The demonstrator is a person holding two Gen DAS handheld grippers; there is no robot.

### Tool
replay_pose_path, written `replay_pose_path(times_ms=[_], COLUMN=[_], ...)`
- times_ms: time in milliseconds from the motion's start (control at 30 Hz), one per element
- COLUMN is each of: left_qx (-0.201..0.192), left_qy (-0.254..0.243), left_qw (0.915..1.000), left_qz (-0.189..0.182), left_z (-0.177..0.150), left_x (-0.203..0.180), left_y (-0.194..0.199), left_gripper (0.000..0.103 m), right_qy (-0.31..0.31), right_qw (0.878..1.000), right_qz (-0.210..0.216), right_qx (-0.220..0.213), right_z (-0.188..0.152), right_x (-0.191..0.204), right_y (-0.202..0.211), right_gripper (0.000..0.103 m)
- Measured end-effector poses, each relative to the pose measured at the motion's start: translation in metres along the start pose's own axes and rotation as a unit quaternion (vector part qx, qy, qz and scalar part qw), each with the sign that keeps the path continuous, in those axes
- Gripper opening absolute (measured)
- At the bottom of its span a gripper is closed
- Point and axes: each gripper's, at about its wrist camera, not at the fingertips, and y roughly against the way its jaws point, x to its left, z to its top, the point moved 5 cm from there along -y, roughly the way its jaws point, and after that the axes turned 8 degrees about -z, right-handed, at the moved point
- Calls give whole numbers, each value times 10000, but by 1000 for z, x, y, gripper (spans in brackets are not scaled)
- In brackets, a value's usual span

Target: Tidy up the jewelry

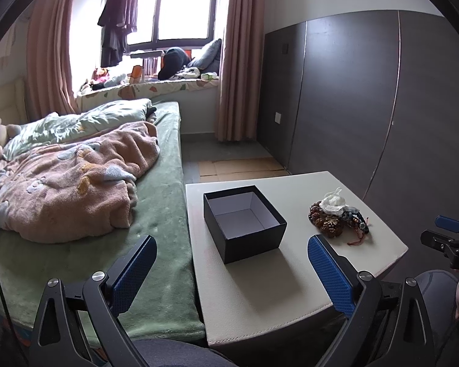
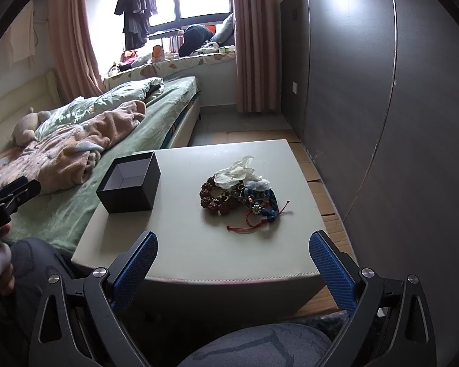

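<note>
Right wrist view: a tangled jewelry pile [image 2: 240, 195] is seen heaped near the middle of the pale, leather-look tabletop [image 2: 199, 244] — knobbly brown seed beads, blue braided cord, thin red string, with a crumpled translucent pouch [image 2: 238, 172] on top. Well apart to its left, a square matte black box [image 2: 128, 183] with a white lining is parked, lid off. Both the right gripper [image 2: 232, 263] and left gripper [image 1: 231, 263] are held with jaws spread wide, nothing pinched, blue textured pads showing. A green fuzzy bed [image 1: 162, 214] is seen beside the tabletop.
</note>
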Motion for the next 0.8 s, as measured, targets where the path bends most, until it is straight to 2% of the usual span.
replay_pose_path(times_ms=[200,300,367,467,733,800], left_qx=[-5,-23,-38,20,352,474], left_qy=[-354,-378,-469,-531,-599,-609], left_qw=[9994,9991,9986,9979,9941,9933], left_qz=[63,-179,-256,-382,-833,-860], left_z=[15,30,39,51,71,75], left_x=[-15,-26,-35,-47,-78,-84], left_y=[5,6,2,-10,-55,-69], left_gripper=[97,97,97,97,97,90], right_qy=[-208,-586,-657,-759,-1399,-1599], right_qw=[9994,9973,9971,9964,9884,9853], right_qz=[145,333,259,159,375,355], right_qx=[245,294,282,331,463,494], right_z=[3,10,17,27,50,54], right_x=[-12,-23,-28,-36,-61,-69], right_y=[-3,-4,-6,-16,-38,-46], right_gripper=[100,100,100,100,100,100])
